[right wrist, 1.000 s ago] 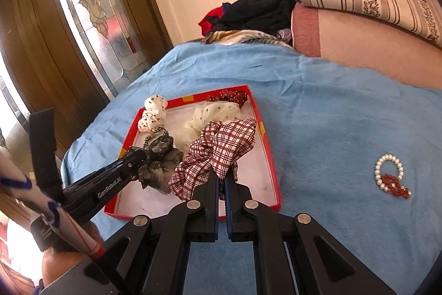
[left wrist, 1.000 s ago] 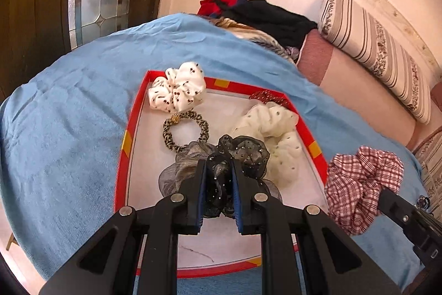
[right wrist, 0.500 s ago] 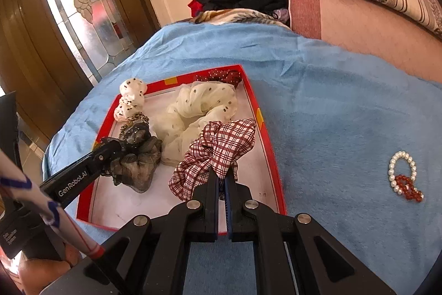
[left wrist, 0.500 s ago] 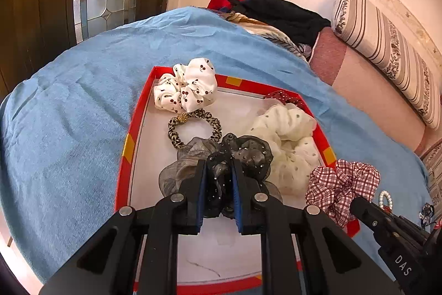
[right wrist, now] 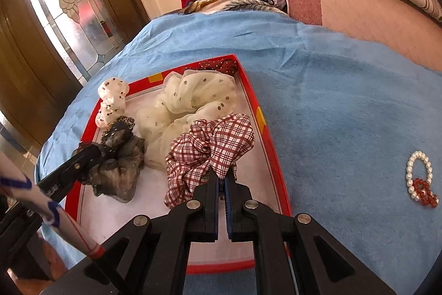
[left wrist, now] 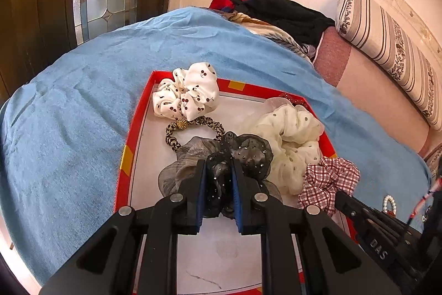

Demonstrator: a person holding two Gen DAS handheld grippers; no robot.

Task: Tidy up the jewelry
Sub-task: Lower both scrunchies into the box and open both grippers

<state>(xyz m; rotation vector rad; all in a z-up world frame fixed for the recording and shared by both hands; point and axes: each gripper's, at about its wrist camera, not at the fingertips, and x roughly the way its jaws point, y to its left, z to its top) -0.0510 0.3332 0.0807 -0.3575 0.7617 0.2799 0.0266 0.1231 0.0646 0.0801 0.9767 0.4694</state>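
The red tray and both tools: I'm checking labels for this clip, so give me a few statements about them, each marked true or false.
1. The left tool is shut on the black scrunchie. True.
2. The right tool is open and holds nothing. False: it is shut on the plaid scrunchie.
3. The pearl bracelet lies inside the red tray. False: it lies on the blue blanket, outside the tray.
4. The cherry-print scrunchie sits at the tray's far corner. True.
5. The cream dotted scrunchie lies in the tray. True.
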